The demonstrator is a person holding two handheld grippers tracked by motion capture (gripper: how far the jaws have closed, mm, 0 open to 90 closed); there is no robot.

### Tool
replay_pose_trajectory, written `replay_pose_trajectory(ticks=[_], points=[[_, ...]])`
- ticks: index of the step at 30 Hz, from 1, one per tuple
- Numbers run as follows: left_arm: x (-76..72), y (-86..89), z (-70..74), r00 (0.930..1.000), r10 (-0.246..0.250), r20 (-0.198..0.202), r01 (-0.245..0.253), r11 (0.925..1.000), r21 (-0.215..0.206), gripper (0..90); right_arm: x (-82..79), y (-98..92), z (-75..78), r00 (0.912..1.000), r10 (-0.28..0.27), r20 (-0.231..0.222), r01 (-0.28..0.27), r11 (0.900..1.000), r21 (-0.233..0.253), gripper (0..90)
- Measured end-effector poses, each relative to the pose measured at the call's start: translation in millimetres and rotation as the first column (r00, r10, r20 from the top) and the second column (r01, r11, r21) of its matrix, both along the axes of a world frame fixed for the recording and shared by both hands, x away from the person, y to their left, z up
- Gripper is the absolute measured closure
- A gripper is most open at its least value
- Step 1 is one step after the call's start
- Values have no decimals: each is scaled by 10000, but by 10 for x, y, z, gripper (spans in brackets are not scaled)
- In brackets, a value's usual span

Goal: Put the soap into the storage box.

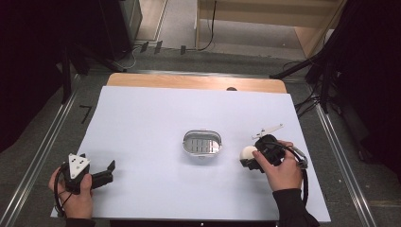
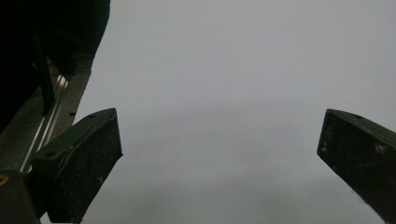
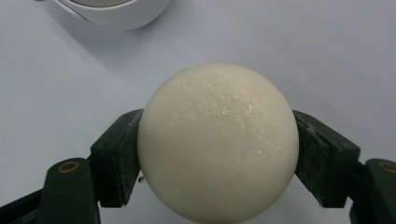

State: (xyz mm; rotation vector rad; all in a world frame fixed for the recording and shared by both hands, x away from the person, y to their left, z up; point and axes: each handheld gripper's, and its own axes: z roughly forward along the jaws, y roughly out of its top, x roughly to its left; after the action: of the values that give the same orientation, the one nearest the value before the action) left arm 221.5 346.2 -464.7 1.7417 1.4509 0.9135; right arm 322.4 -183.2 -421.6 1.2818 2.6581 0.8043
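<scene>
A cream-white ball [image 3: 218,142] sits between the two black jaws of my right gripper [image 3: 218,158], which is shut on it. In the high view the ball [image 1: 247,152] and right gripper [image 1: 250,157] are right of centre, near a metal tin [image 1: 202,143] with a slotted inside. The tin's pale rim [image 3: 112,11] shows at the top left of the right gripper view. My left gripper [image 1: 111,171] rests at the near left of the white sheet, open, with nothing between its fingers [image 2: 81,163].
The white sheet [image 1: 156,113] covers a wooden table [image 1: 189,81]. Metal rails [image 1: 42,151] run along both sides. Stands and cables crowd the floor at the back and the right.
</scene>
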Motion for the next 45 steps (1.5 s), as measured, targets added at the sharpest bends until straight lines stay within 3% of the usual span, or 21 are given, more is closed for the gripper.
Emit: replay_pose_trajectory(ticks=[45], points=[[4,9,-1,10000,-68,-32,67,9999,-101,2,138,458,142,9960,898,-13,-897,9957,242,250]])
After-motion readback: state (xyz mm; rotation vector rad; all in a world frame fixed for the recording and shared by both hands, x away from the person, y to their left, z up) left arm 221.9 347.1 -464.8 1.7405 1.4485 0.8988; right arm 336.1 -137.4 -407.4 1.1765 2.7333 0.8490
